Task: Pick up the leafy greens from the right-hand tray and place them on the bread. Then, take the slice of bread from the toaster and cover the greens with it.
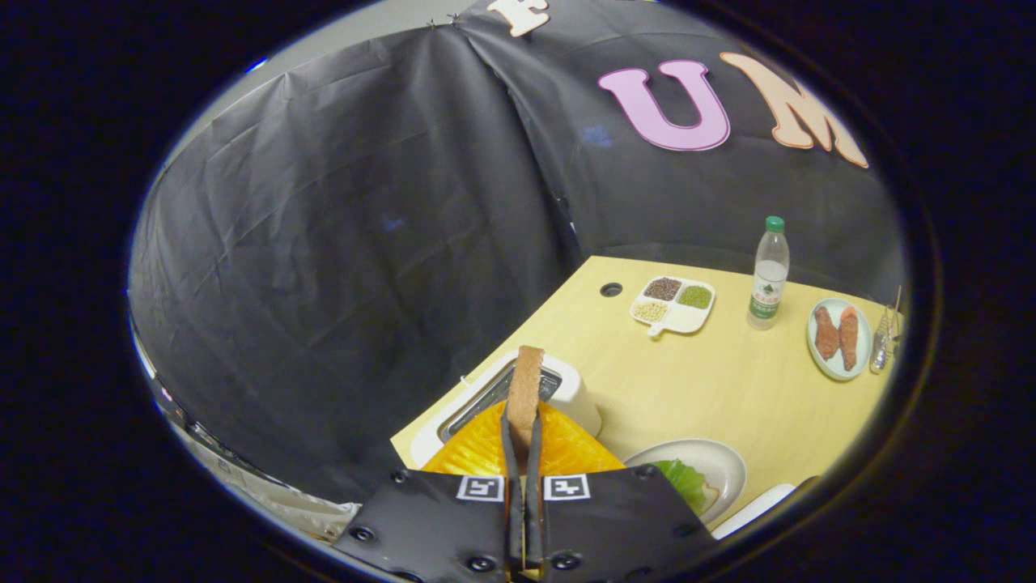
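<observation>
My gripper (522, 421) is shut on a slice of bread (526, 380), which stands on edge between the fingers and sticks out past their tips. The slice hangs above the white toaster (579, 389), whose slot lies just behind it. To the right of the fingers sits a white plate (724, 461) with the leafy greens (684, 479) lying on a slice of bread (711, 492) whose edge peeks out under them.
On the wooden table (696, 380) beyond the toaster stand a divided dish of grains (673, 305), a water bottle (768, 275) and a plate with two pieces of meat (838, 336). A white tray corner (753, 508) shows beside the plate.
</observation>
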Available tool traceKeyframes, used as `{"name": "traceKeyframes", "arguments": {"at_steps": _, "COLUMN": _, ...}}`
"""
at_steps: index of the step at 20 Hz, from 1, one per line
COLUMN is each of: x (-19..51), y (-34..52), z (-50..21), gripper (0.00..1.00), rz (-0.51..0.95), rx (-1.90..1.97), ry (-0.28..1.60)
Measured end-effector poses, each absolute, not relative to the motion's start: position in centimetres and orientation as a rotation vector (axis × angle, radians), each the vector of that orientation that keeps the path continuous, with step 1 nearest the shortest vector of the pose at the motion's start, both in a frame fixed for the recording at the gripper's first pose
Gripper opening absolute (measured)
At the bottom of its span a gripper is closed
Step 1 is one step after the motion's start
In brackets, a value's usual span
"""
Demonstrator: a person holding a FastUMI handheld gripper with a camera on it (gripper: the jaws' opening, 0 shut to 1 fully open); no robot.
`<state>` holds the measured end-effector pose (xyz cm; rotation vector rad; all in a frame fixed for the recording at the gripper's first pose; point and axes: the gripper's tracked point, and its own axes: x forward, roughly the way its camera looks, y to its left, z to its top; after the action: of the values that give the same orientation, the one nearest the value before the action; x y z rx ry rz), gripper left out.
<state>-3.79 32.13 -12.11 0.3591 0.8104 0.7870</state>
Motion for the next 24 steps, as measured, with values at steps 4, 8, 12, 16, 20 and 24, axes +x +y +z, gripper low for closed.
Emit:
{"name": "traceKeyframes", "arguments": {"at_steps": 4, "x": -3.6, "y": 30.0, "z": -13.3, "gripper": 0.04, "rz": 0.747, "rx": 0.328, "ry": 0.792}}
{"name": "traceKeyframes", "arguments": {"at_steps": 8, "x": -4.4, "y": 28.0, "z": -16.1, "gripper": 0.04, "rz": 0.685, "rx": 0.332, "ry": 0.834}}
{"name": "traceKeyframes", "arguments": {"at_steps": 12, "x": -4.9, "y": 26.1, "z": -18.4, "gripper": 0.04, "rz": 0.626, "rx": 0.344, "ry": 0.867}}
{"name": "traceKeyframes", "arguments": {"at_steps": 16, "x": -5.7, "y": 25.2, "z": -20.6, "gripper": 0.04, "rz": 0.591, "rx": 0.383, "ry": 0.901}}
{"name": "traceKeyframes", "arguments": {"at_steps": 20, "x": -7.0, "y": 23.9, "z": -23.2, "gripper": 0.04, "rz": 0.554, "rx": 0.415, "ry": 0.953}}
{"name": "traceKeyframes", "arguments": {"at_steps": 24, "x": -7.5, "y": 22.1, "z": -25.9, "gripper": 0.04, "rz": 0.504, "rx": 0.423, "ry": 1.001}}
